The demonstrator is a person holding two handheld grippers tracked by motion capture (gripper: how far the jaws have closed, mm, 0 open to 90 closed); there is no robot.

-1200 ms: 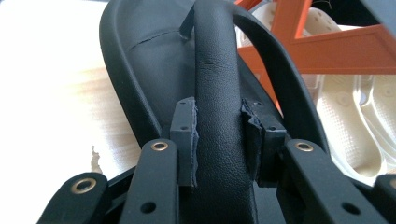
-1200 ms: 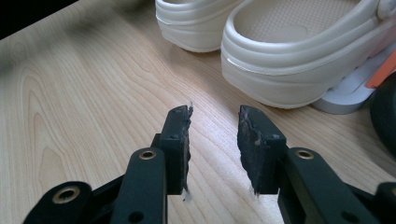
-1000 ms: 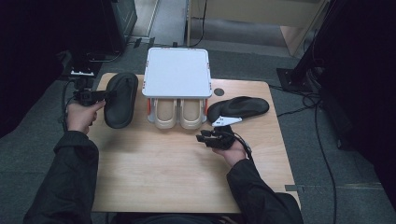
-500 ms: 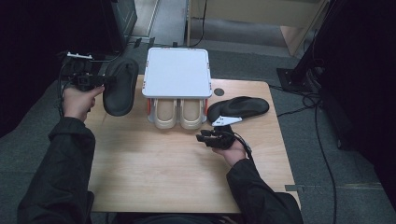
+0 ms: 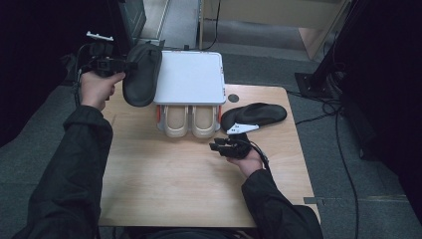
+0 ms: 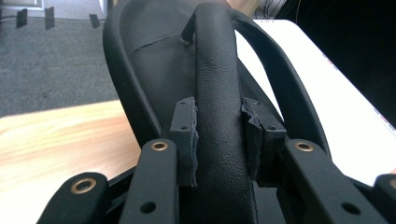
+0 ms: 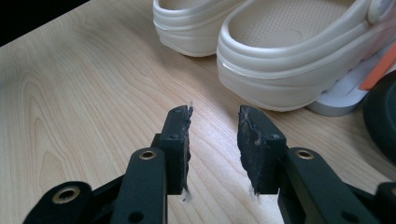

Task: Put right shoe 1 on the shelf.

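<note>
My left gripper [image 5: 119, 65] is shut on the strap of a black shoe [image 5: 142, 74] and holds it in the air at the table's far left, beside a white lidded rack [image 5: 189, 77]. In the left gripper view the pads [image 6: 184, 126] press on the black strap [image 6: 217, 70] from both sides. A pair of cream clogs [image 5: 191, 119] sits under the white lid. My right gripper [image 5: 217, 146] rests low on the table just in front of the clogs [image 7: 289, 51], open, with bare wood between its fingers [image 7: 180, 135].
A second black shoe [image 5: 256, 115] lies on the wooden table [image 5: 174, 184] right of the rack, just beyond my right hand. A small dark disc [image 5: 233, 98] sits near the rack's right corner. Cables trail over the floor at the right.
My left hand has lifted the black shoe off the table and carried it up and toward the far left edge. The right hand has stayed put.
</note>
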